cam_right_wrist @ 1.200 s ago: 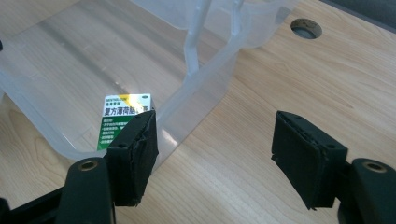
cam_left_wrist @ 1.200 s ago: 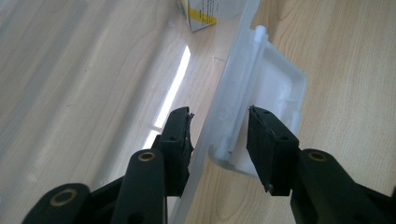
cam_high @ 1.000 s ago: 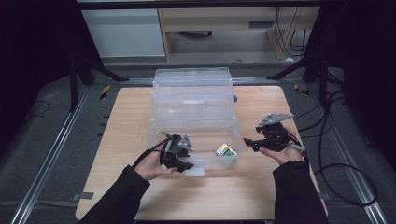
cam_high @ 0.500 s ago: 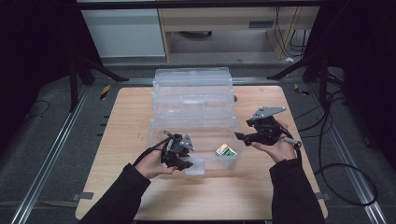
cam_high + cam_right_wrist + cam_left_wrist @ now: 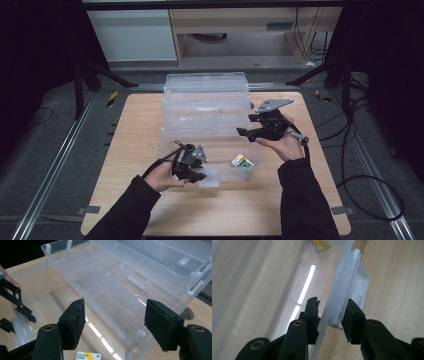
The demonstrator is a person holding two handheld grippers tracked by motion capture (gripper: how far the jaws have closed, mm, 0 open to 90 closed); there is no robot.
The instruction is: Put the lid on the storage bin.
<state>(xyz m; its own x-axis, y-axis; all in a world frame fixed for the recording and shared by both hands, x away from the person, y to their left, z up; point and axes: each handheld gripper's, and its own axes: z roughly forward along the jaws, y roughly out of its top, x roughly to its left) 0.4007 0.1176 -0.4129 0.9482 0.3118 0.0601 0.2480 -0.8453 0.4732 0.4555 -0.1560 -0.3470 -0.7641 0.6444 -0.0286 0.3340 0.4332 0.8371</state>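
I can read no text from here. The one printed thing is a small yellow-and-white packet (image 5: 242, 161) in the clear box (image 5: 210, 100), at about three o'clock from my left tool (image 5: 200, 176). Its label carries tiny dark lettering (image 5: 88, 356), too small and blurred for me to make out.

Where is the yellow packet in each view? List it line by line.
High view: packet in the near right part of the box.
Left gripper view: packet at the top edge, near centre.
Right gripper view: packet at the bottom edge.
Shared landmark: the clear box.
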